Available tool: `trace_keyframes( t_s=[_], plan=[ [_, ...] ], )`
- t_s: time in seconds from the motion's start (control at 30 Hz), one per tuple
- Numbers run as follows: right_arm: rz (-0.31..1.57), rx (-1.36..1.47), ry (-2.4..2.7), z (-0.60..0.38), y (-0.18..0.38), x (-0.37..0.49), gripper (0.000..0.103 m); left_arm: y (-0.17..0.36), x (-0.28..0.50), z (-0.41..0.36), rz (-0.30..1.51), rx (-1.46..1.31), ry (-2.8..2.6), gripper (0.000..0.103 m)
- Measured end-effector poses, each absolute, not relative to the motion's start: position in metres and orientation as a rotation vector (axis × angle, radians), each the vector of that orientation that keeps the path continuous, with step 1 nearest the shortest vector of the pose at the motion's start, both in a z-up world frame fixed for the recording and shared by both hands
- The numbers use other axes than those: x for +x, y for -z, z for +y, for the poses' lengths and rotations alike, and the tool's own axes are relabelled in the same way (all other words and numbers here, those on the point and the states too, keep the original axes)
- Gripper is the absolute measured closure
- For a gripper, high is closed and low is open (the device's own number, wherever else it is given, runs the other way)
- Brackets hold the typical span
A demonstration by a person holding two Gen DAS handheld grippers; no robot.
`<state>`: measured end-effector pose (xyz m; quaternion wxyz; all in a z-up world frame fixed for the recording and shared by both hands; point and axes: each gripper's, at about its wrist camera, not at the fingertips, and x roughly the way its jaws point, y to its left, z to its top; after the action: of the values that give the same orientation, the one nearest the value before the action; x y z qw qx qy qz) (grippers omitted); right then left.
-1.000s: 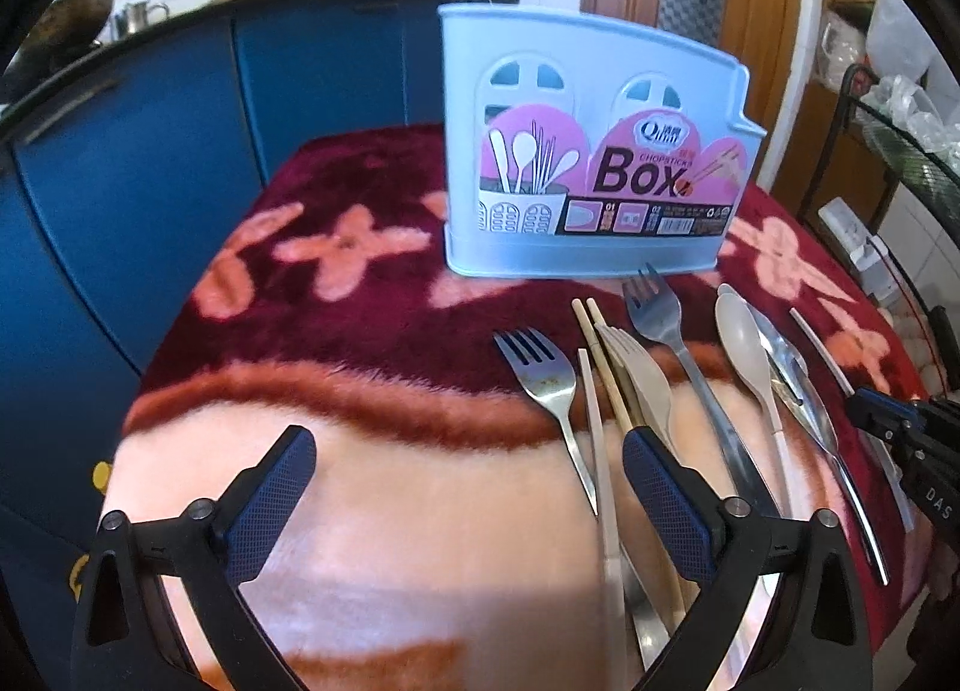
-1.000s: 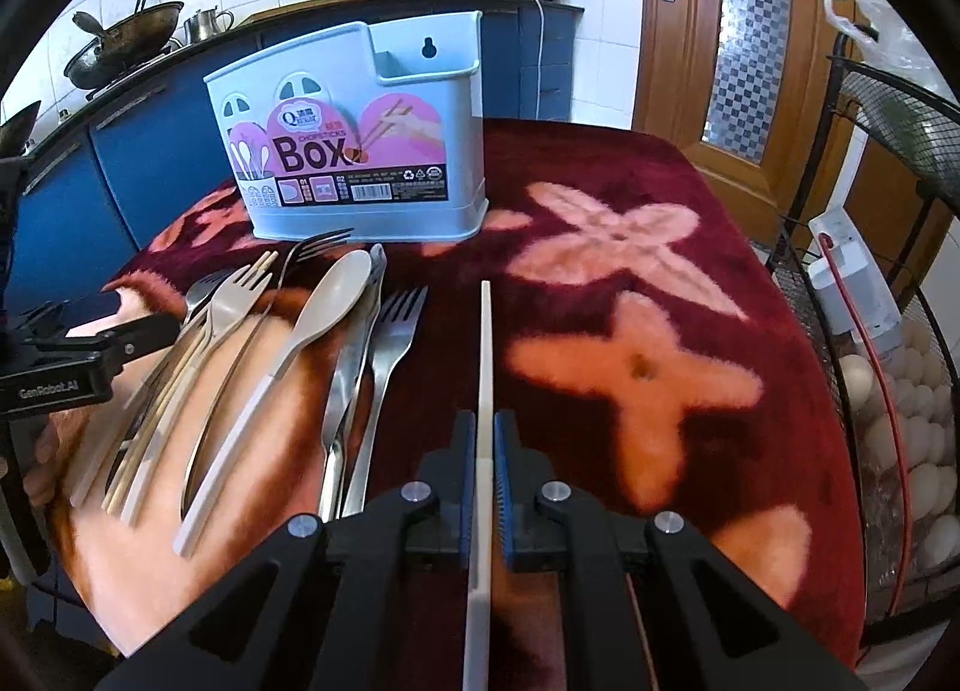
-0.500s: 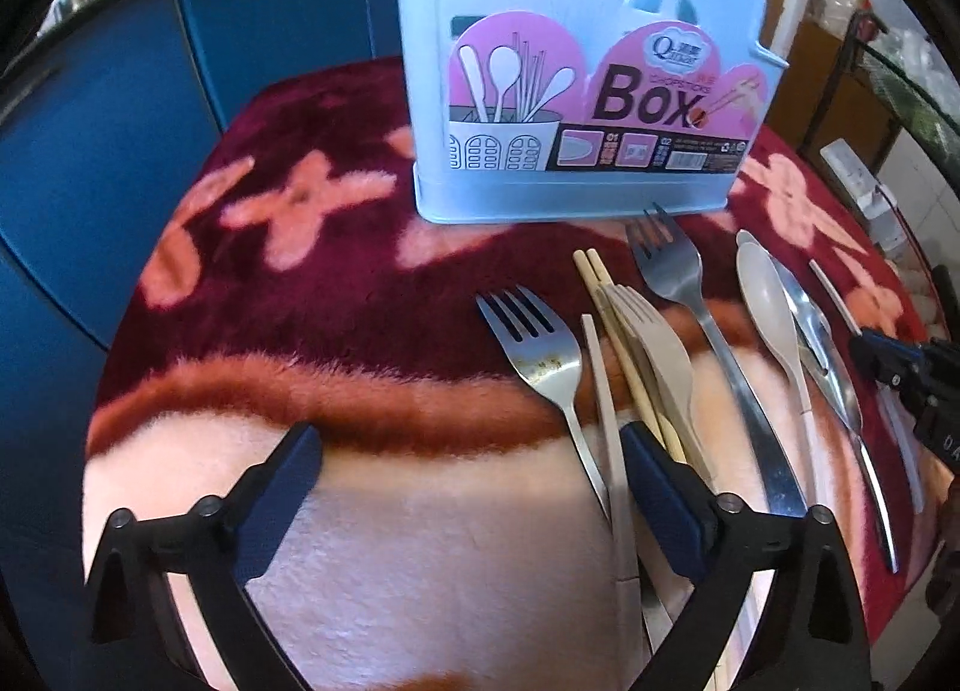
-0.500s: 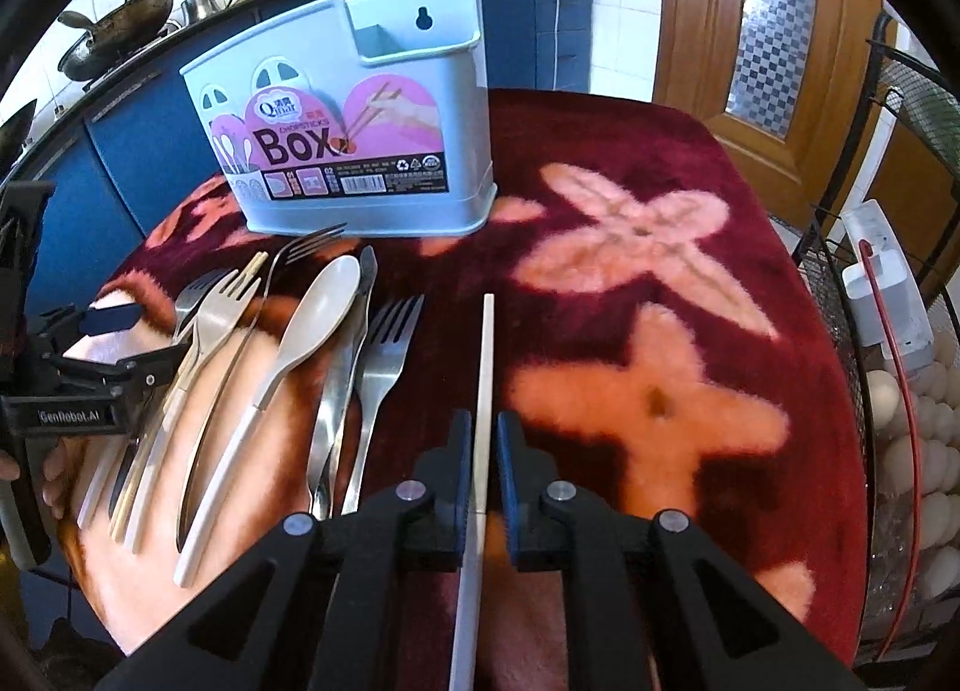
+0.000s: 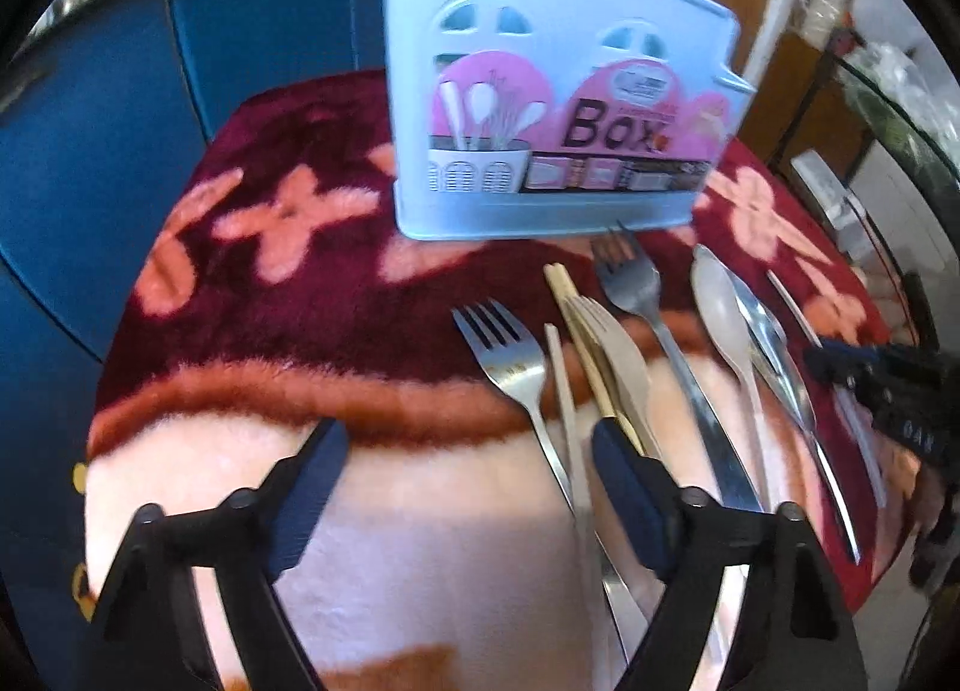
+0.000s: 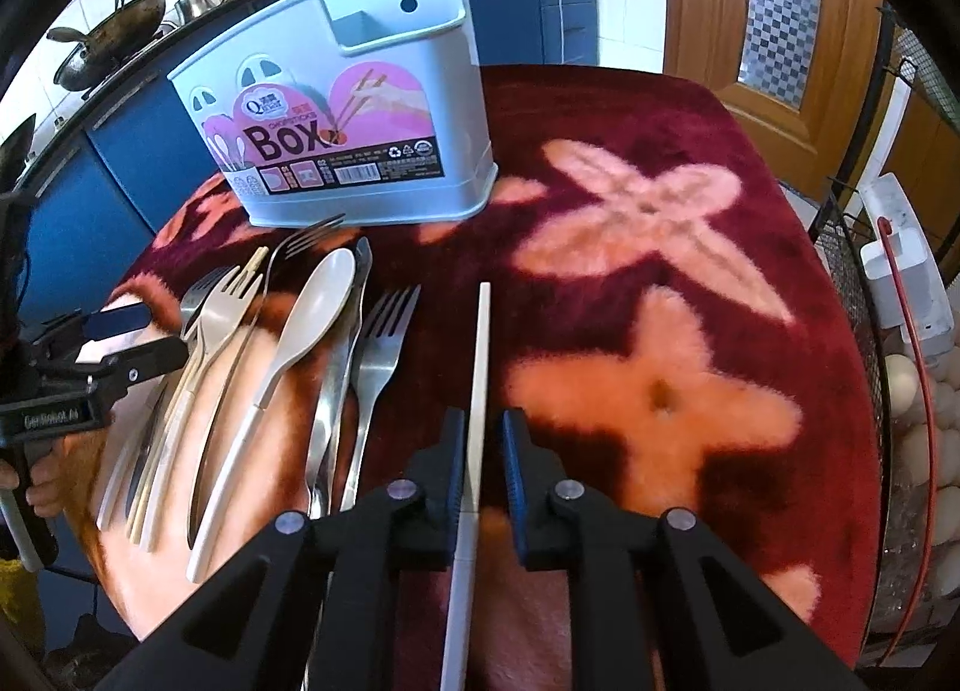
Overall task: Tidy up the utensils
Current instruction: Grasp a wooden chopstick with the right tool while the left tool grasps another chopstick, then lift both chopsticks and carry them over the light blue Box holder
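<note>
One white chopstick (image 6: 480,367) lies on the blanket (image 6: 660,271), apart from the other utensils, between the jaws of the right gripper (image 6: 483,475), which are opening with a gap at each pad: it looks just released. Left gripper (image 5: 468,487) is closing over bare blanket beside a fork (image 5: 510,367), holding nothing. Next comes a regrip and lift to the box (image 6: 360,151). Its visible compartment shows nothing inside; the others cannot be seen.
</note>
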<state>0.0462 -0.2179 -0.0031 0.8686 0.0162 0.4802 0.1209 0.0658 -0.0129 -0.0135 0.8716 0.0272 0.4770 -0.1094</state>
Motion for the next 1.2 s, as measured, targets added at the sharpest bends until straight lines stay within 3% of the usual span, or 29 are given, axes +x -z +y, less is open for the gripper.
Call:
trace_keyframes(
  t_s=[0.17, 0.3, 0.4, 0.47, 1.2],
  plan=[
    [1.016, 0.040, -0.244, -0.216, 0.001, 0.044, 0.088, 0.010, 0.051, -0.018, 0.990, 0.071, 0.256, 0.057],
    [1.022, 0.031, -0.249, -0.216, 0.000, 0.042, 0.088, 0.007, 0.045, -0.020, 1.014, 0.055, 0.314, 0.063],
    [1.027, 0.025, -0.250, -0.216, 0.000, 0.042, 0.092, 0.009, 0.040, -0.022, 1.032, 0.059, 0.348, 0.075],
    [1.032, 0.028, -0.253, -0.216, -0.001, 0.042, 0.094, 0.008, 0.038, -0.022, 1.043, 0.030, 0.387, 0.096],
    [1.222, -0.035, -0.289, -0.205, 0.000, 0.061, 0.095, 0.015, 0.054, -0.008, 1.130, 0.003, 0.359, 0.094]
  ],
)
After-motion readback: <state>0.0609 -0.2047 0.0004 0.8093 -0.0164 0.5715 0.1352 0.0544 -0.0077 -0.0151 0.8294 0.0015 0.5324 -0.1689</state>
